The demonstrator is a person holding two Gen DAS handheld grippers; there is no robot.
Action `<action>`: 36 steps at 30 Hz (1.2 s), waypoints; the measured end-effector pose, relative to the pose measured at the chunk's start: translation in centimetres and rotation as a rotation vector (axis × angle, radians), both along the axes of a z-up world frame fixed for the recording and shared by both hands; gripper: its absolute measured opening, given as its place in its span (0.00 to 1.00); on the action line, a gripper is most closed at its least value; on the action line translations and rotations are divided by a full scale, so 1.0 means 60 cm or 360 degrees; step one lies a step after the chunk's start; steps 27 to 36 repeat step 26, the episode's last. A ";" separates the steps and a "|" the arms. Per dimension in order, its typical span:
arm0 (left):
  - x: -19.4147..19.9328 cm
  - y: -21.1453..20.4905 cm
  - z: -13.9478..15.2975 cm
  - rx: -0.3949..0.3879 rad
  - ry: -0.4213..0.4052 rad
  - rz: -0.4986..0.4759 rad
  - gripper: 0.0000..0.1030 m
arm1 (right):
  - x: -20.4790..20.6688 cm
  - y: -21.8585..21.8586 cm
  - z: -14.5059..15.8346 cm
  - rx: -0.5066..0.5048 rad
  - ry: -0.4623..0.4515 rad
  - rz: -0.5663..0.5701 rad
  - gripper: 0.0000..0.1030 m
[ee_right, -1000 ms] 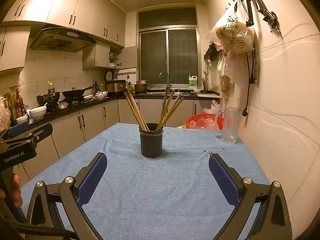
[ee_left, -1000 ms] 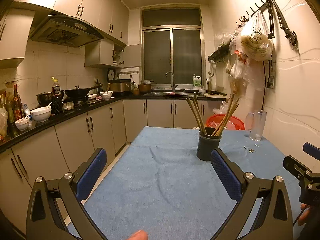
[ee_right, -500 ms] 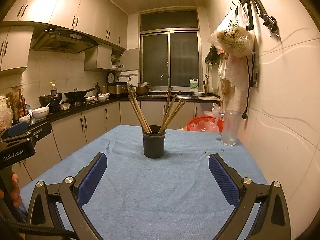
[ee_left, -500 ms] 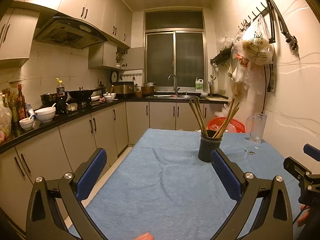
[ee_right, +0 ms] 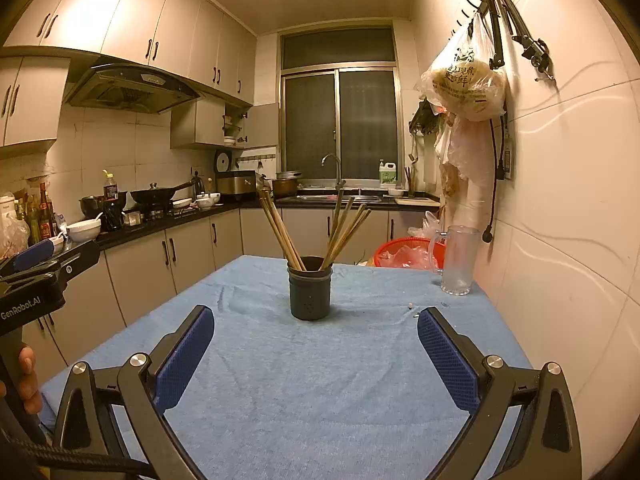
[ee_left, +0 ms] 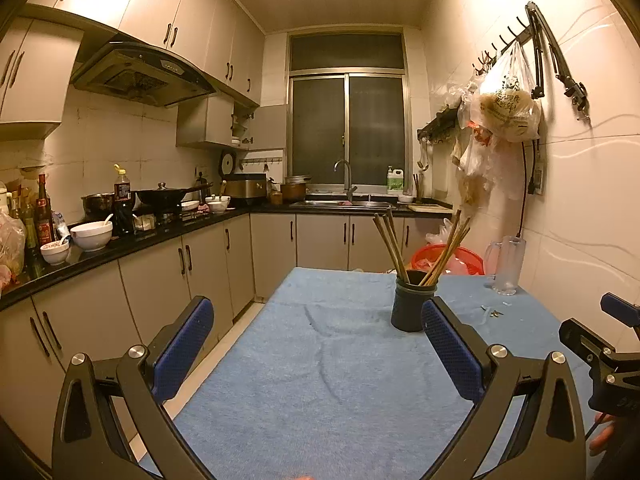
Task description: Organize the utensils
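Note:
A dark round utensil holder stands upright on the blue cloth-covered table. Several wooden chopsticks stand in it, fanned left and right. My left gripper is open and empty, above the table's near part, with the holder just past its right finger. My right gripper is open and empty, with the holder straight ahead of it and well apart. Each gripper shows at the edge of the other's view.
A clear glass mug stands near the right wall, with small crumbs beside it. A red basket sits past the table's far edge. Kitchen counters run along the left. Bags hang on the right wall.
Both views have tilted slightly upward, so the holder sits a little lower in the frames. Both grippers stay open and empty.

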State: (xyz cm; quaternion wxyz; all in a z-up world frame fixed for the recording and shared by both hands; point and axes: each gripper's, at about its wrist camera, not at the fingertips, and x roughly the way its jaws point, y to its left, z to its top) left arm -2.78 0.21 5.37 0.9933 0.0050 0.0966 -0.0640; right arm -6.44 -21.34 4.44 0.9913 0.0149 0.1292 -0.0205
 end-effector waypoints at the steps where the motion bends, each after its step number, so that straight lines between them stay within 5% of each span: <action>1: -0.002 -0.001 0.000 0.0002 -0.0003 0.0000 1.00 | -0.002 0.000 0.000 0.0000 -0.0002 -0.0001 1.00; 36: -0.004 -0.002 -0.002 0.0005 0.0004 -0.0006 1.00 | 0.004 -0.006 -0.004 0.0019 0.0020 -0.0015 1.00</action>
